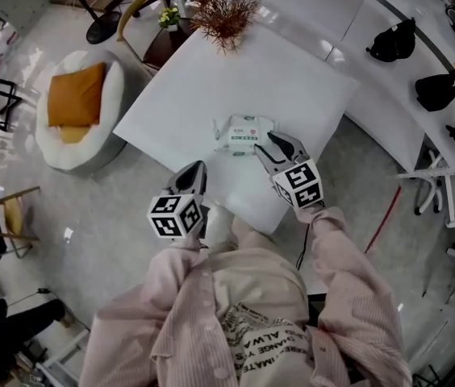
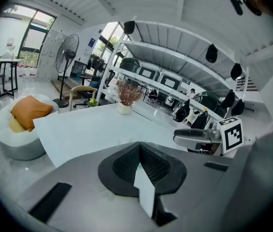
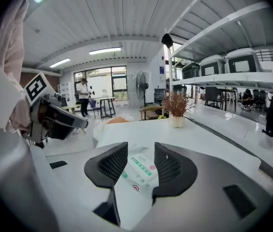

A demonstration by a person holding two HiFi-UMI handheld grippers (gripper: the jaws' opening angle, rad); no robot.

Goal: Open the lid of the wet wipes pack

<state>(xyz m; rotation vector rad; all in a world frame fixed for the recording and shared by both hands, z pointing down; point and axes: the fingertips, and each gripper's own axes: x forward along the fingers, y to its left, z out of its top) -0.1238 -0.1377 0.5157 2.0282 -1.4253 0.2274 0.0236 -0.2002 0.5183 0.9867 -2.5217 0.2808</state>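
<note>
- Found wet wipes pack [image 1: 244,134] lying flat on white worktop [image 1: 211,79], near centre of frame.
- Saw right claw [image 1: 265,143] open at pack's lower right edge; right gripper view showed pack [image 3: 139,170] between the parted jaws.
- Saw left claw [image 1: 198,170] closed on nothing, lower left of pack, apart from it.
- Noted reddish dried plant [image 1: 226,10] at worktop's top corner.

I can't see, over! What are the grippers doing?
Left gripper shut, empty. Right gripper open, at the wipes pack. Pack flat on table. Nothing blocking.
</note>
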